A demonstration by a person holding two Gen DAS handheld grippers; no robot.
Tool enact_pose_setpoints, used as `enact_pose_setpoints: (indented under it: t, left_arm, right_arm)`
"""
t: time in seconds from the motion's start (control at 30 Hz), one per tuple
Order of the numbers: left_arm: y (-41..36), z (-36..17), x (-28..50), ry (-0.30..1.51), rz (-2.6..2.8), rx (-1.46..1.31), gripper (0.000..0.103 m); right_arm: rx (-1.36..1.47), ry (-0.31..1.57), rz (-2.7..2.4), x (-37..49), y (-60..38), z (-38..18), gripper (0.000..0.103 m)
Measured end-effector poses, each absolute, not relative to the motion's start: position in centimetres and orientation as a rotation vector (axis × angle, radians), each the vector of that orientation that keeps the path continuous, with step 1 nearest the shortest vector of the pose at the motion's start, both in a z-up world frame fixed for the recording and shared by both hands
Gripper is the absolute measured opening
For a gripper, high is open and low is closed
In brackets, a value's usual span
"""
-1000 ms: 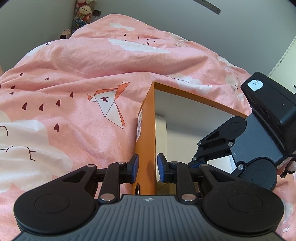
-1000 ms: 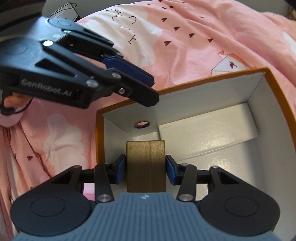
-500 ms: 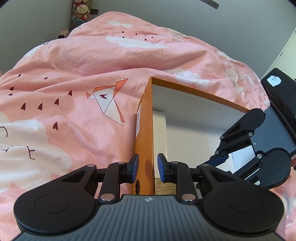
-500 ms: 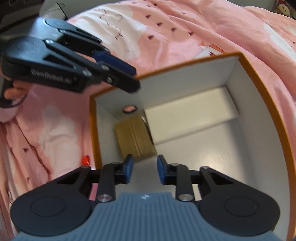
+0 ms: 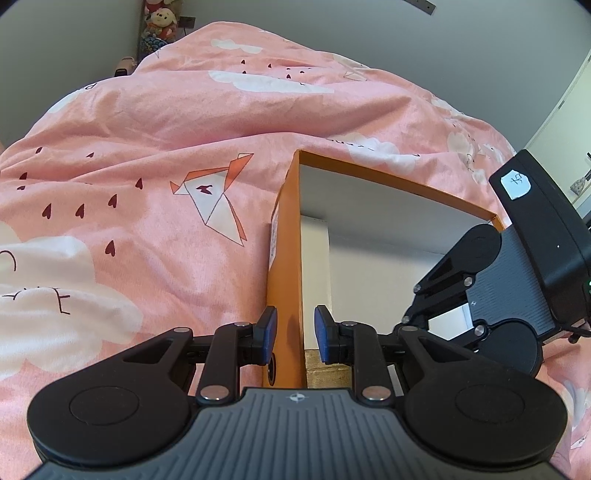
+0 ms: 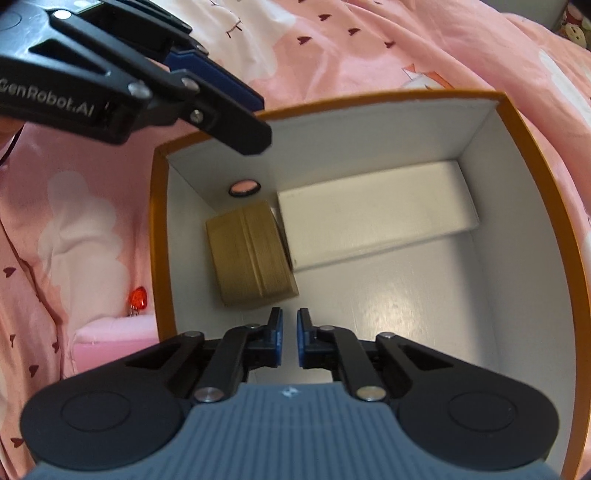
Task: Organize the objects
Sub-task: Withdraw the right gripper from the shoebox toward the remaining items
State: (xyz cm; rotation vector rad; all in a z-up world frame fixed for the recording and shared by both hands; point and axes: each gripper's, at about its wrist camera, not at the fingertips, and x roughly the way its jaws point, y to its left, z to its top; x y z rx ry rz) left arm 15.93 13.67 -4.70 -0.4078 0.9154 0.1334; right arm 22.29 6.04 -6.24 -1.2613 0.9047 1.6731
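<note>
An open orange box [image 5: 284,258] with a white inside lies on the pink bed cover; it also shows in the right wrist view [image 6: 546,206]. My left gripper [image 5: 294,334] is shut on the box's near side wall, one finger outside and one inside. A tan block [image 6: 249,254] lies on the box floor in the left corner, below a round hole in the wall; a sliver of this tan block [image 5: 325,365] shows in the left wrist view. My right gripper [image 6: 289,341] hangs above the box floor just behind the block, its jaws nearly closed and empty. The left gripper [image 6: 229,107] reaches in from the upper left.
A white raised step [image 6: 376,218] runs along the box's far inner wall. A pink box [image 6: 114,339] and a small red heart object [image 6: 137,298] lie on the cover left of the orange box. Plush toys [image 5: 160,22] stand at the far wall.
My right gripper let go of the tan block, which now lies in the box corner. It drew back and its jaws closed to a narrow gap. The left gripper kept its hold.
</note>
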Motion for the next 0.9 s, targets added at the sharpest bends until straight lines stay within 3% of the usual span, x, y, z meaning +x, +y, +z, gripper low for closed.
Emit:
enact_pose_setpoints:
  t: [0.53, 0.8, 0.87, 0.9]
  left_arm:
    - [13.6, -3.5, 15.1, 0.896, 0.137, -0.386, 0.028]
    - [11.8, -0.3, 13.1, 0.826, 0.107, -0.328, 0.034]
    - [11.0, 0.6, 12.5, 0.810, 0.080, -0.318, 0.034]
    - [10.6, 0.9, 12.2, 0.804, 0.066, -0.314, 0.035]
  right_arm:
    - [-1.204, 0.852, 1.678, 21.3, 6.2, -5.6, 0.007]
    - [-1.041, 0.767, 1.579, 20.9, 2.8, -1.5, 0.009]
    - [-0.971, 0.742, 1.537, 20.8, 1.7, 0.0, 0.012]
    - [-0.926, 0.738, 1.519, 20.7, 1.0, 0.7, 0.021]
